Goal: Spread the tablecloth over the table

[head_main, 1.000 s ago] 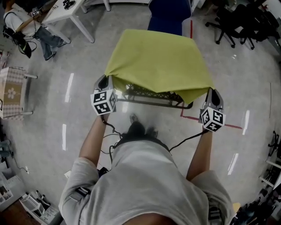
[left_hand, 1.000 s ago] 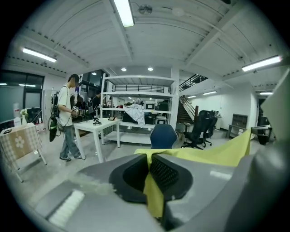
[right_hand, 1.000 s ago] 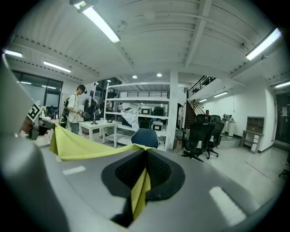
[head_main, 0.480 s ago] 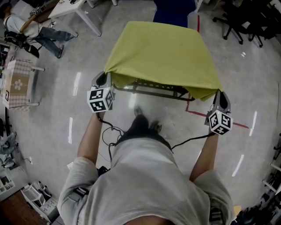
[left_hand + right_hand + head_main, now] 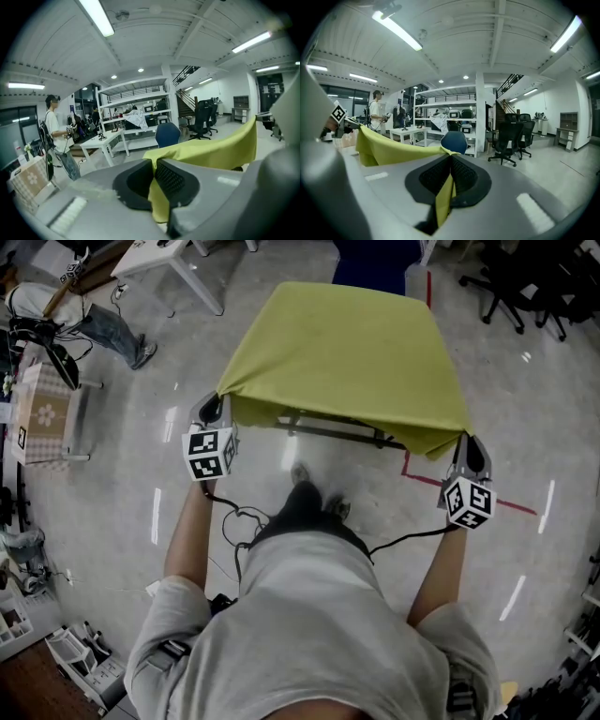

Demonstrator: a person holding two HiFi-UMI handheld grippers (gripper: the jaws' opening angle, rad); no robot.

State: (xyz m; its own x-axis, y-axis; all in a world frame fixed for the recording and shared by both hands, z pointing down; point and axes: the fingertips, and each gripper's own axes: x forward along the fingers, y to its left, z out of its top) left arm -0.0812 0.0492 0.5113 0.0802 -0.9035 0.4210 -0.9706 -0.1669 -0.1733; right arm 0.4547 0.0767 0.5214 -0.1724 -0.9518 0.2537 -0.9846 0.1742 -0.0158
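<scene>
A yellow-green tablecloth (image 5: 347,357) lies stretched over a small table whose dark frame (image 5: 333,432) shows under the near edge. My left gripper (image 5: 217,410) is shut on the cloth's near left corner, and my right gripper (image 5: 466,448) is shut on the near right corner. In the left gripper view the cloth (image 5: 211,152) runs away from the closed jaws, with a strip (image 5: 158,201) pinched between the pads. In the right gripper view the tablecloth (image 5: 393,147) spreads to the left, and a fold (image 5: 444,199) hangs from the closed jaws.
A blue chair (image 5: 375,259) stands beyond the table. A white table (image 5: 173,259) and a person (image 5: 84,320) are at the far left, black office chairs (image 5: 534,287) at the far right. A small patterned stand (image 5: 47,413) is to the left. Red tape (image 5: 441,482) marks the floor.
Both grippers have drawn the cloth's near edge tauter and slightly upward and outward; the right gripper has moved right. The cloth now lies flatter over the table.
</scene>
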